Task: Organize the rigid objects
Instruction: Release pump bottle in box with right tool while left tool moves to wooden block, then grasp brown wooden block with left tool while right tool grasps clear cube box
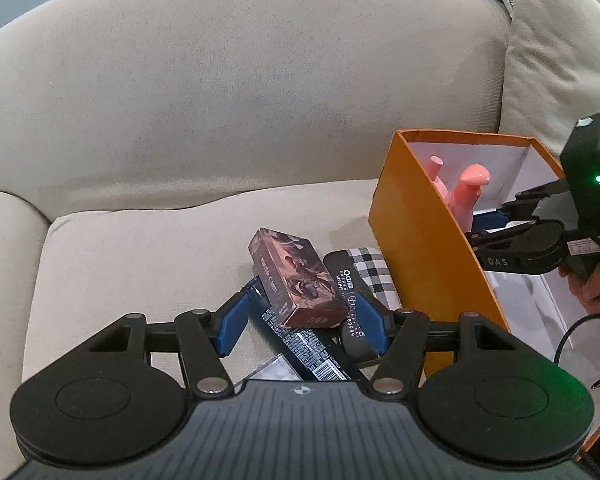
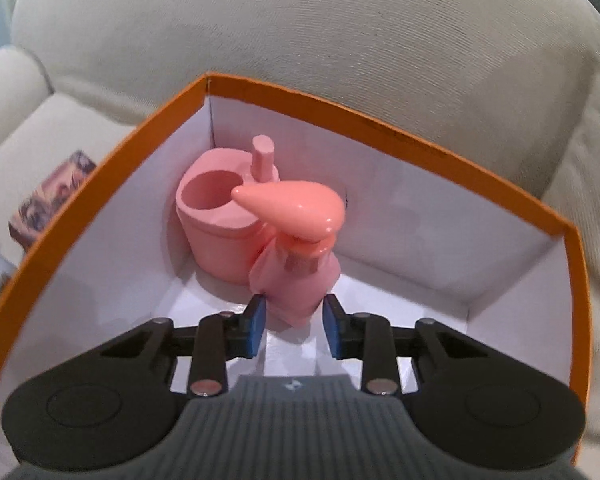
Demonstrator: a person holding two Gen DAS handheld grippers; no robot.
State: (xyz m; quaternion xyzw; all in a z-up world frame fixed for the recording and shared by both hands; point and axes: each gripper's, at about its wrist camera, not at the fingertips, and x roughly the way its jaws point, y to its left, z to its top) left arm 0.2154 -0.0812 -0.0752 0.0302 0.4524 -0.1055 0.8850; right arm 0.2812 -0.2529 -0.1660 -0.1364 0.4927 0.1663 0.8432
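An orange box with a white inside stands on the sofa seat; its rim also shows in the right wrist view. Inside it stand a pink holder and a pink pump bottle, touching each other. My right gripper is open inside the box, its blue pads either side of the bottle's base with small gaps. My left gripper is open over a pile left of the box: a brown printed box, a black case and a black flat pack.
A checkered item lies against the orange box. A clear wrapper lies under the left gripper. The beige sofa back rises behind, with a cushion at the right. The sofa arm is at the left.
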